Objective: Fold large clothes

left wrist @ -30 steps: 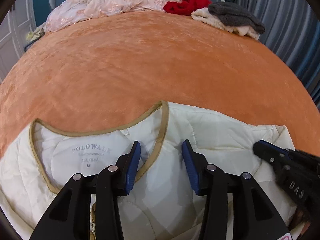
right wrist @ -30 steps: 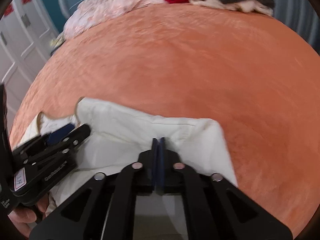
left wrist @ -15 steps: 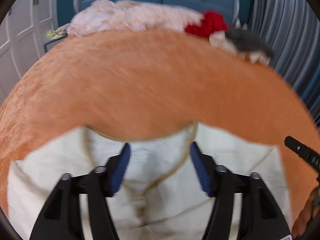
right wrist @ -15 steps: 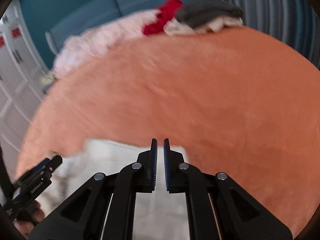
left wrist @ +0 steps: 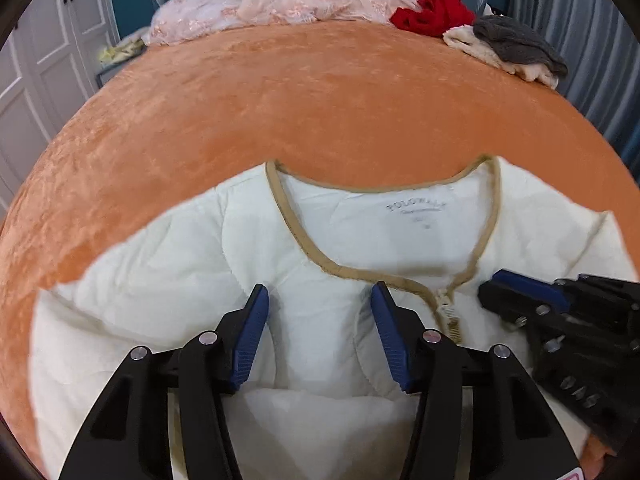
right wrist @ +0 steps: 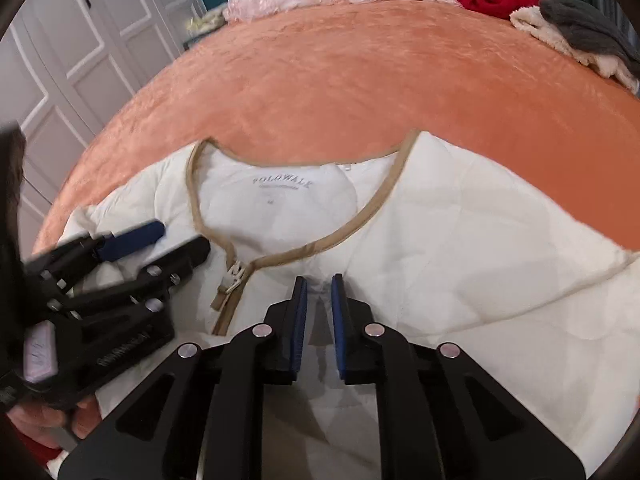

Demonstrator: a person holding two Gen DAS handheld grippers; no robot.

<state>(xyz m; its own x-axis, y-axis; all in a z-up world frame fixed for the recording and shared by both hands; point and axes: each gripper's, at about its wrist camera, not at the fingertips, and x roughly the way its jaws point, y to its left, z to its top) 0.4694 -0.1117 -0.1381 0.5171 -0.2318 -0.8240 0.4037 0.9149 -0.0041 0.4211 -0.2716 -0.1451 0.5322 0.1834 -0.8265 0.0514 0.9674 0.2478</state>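
Orange velvety bedspread (left wrist: 320, 92) under cream jacket (left wrist: 160, 280); white panelled wardrobe (right wrist: 80, 40) alongside; both tongs apart, clamping nothing.

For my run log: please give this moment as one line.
left gripper: open, over cream jacket | right gripper: slightly open, holds nothing | jacket flat on orange bedspread

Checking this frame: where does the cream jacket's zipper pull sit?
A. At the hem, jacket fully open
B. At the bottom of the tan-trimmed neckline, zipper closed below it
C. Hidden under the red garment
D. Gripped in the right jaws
B: the zipper pull sits where the cream jacket's tan neckline trim meets.
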